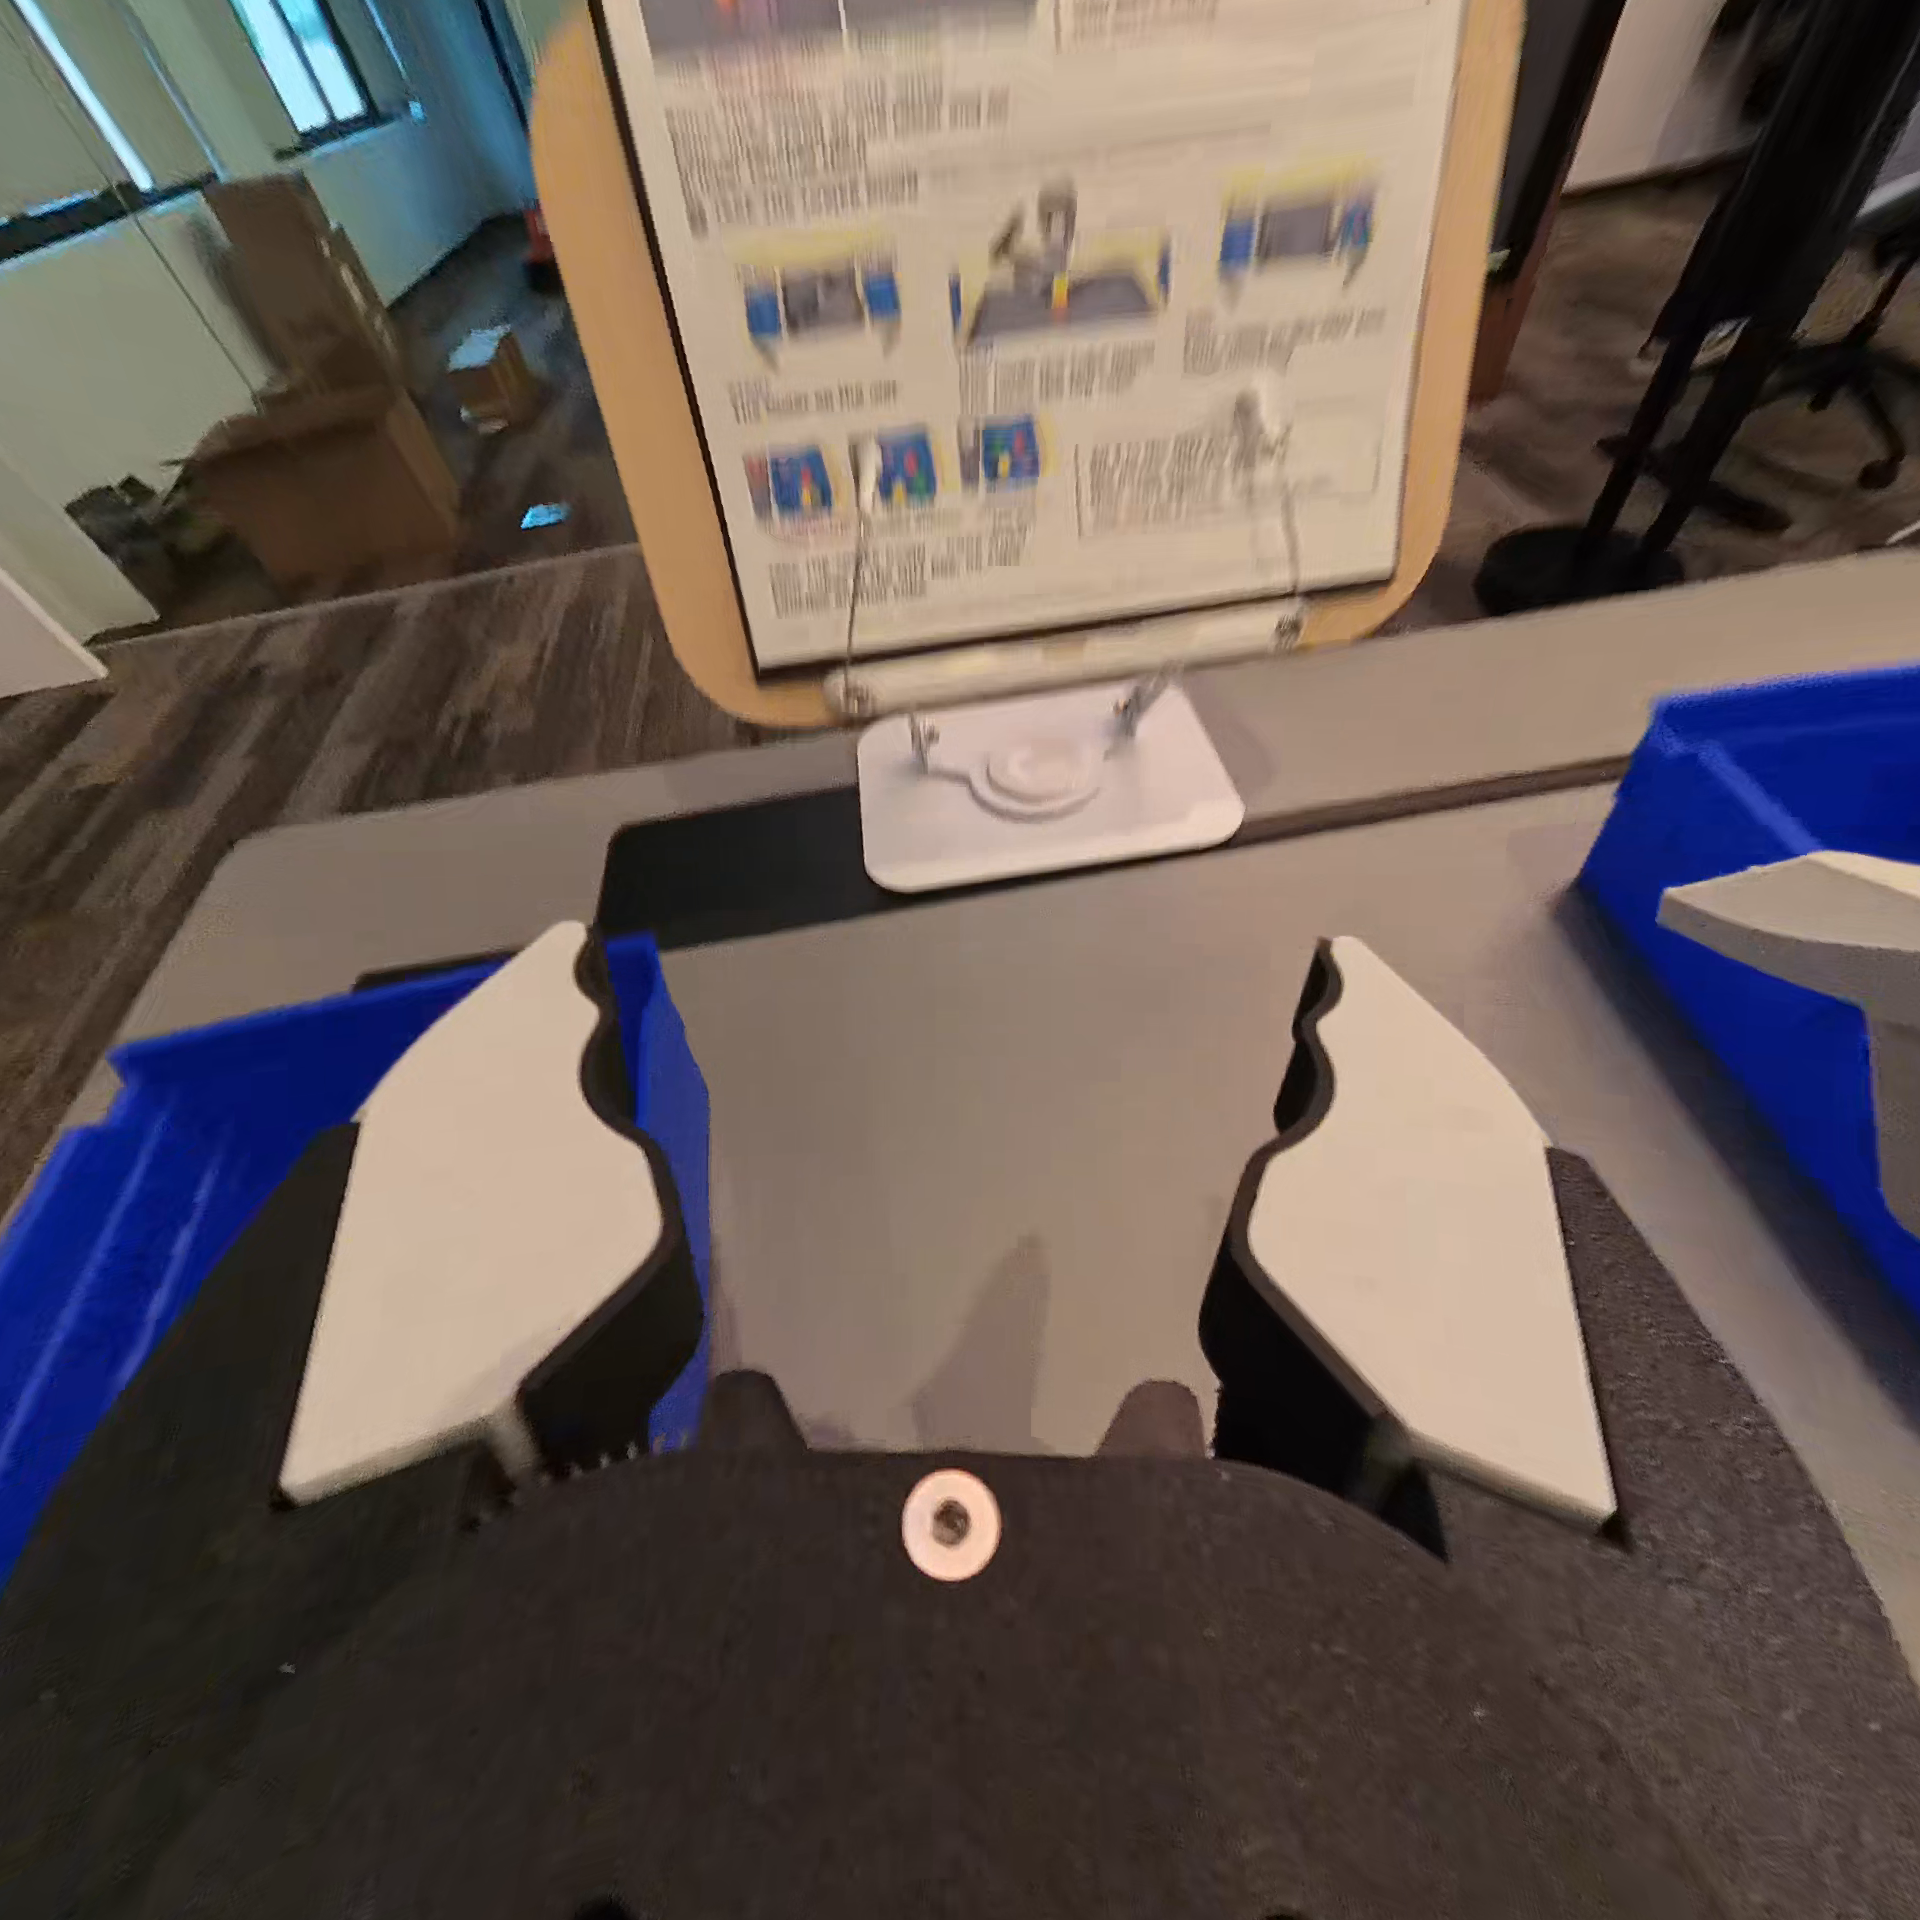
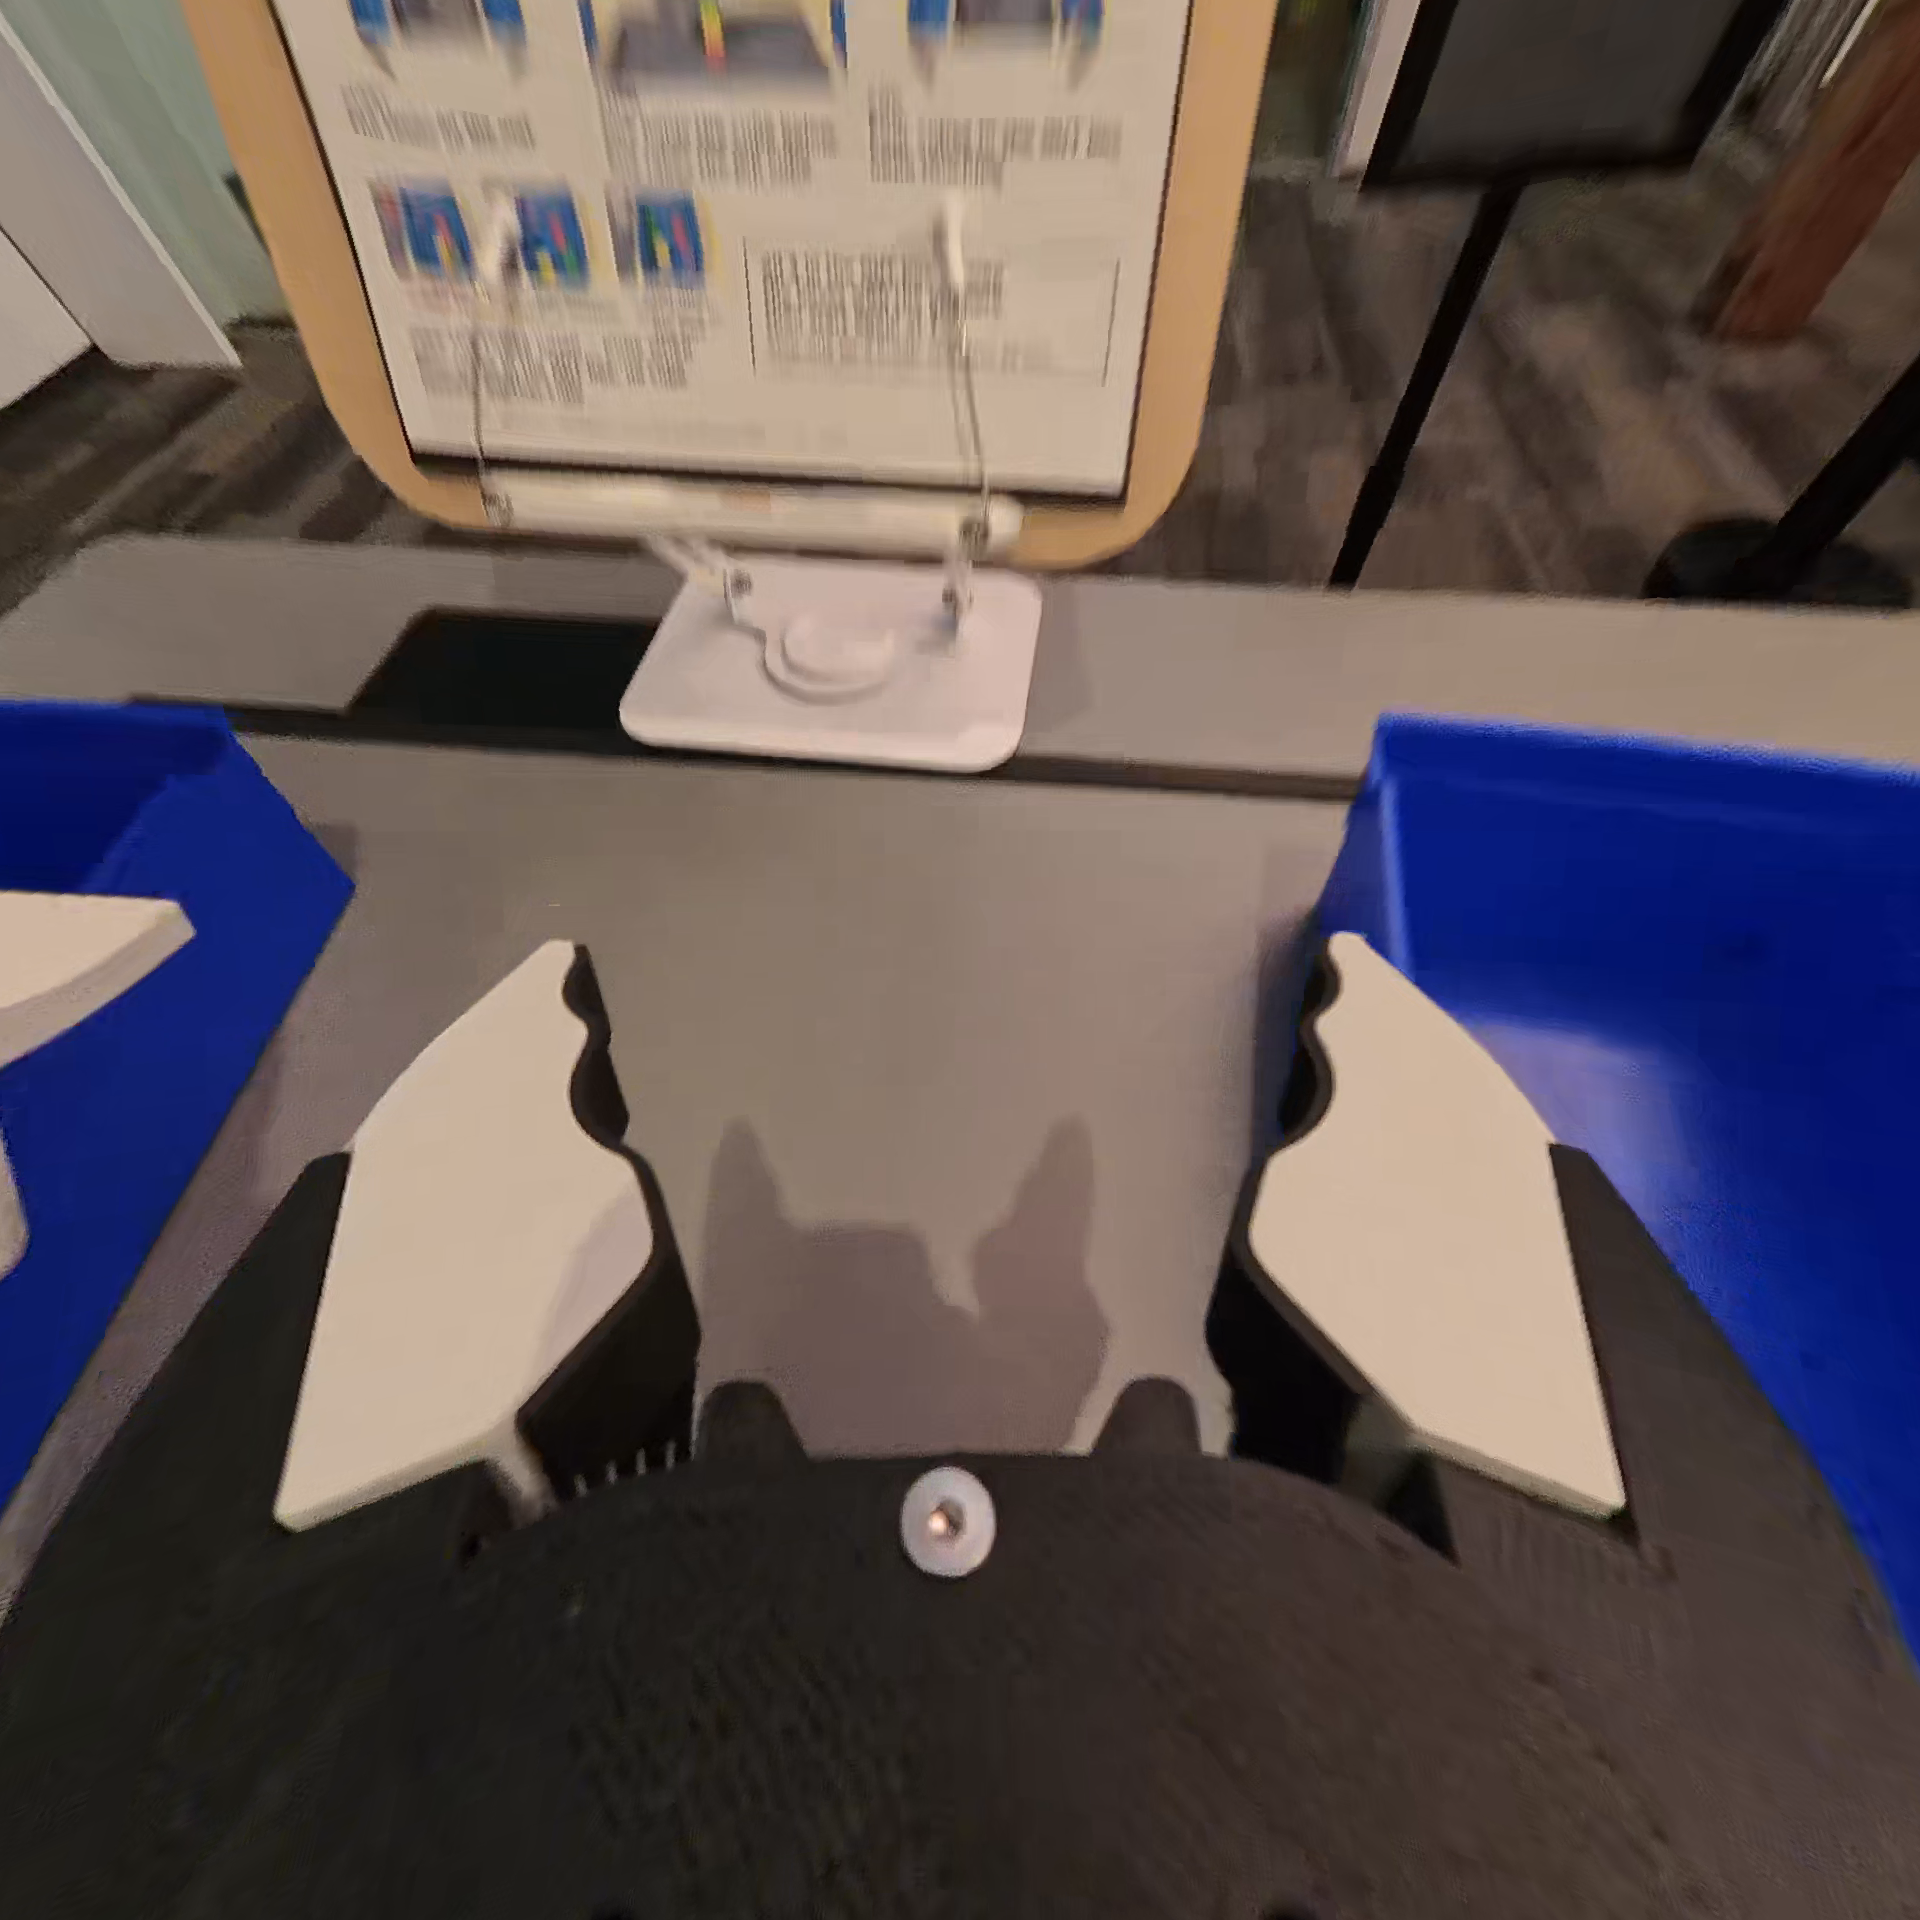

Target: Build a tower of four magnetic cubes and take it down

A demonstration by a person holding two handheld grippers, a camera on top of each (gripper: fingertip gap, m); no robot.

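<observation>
1. Though both views take in the grey table [image 1: 935,1091] between two blue bins, no magnetic cubes visible anywhere, and no tower standing on the bare middle stretch.
2. Left gripper [image 1: 951,945]: jaws spread wide, released, grasping nothing; held above the table with its left finger in front of the left blue bin [image 1: 177,1122].
3. Right gripper [image 2: 951,951]: jaws likewise released and empty, its right finger just beside the right blue bin [image 2: 1662,935]; its shadow lying on the table below.
4. Each gripper's white fingertip also showing at the edge of the other's view, so the two held side by side, apart, over the near part of the table.
5. Cubes' place: cannot tell. Bin interiors mostly hidden or blurred; the part of the right bin seen shows only blue wall. Presumably cubes inside one or both bins, out of sight.
6. At the far edge of the table, a white stand [image 2: 831,675] carrying a wood-framed instruction board [image 2: 727,260], blurred; beyond it, floor and office clutter.
7. Progress, judged from this: either nothing begun yet, or tower built, dismantled and cubes put away. No means here of telling which.
8. If at the start, everything left: fetching four cubes, stacking them mid-table, then taking them down.
</observation>
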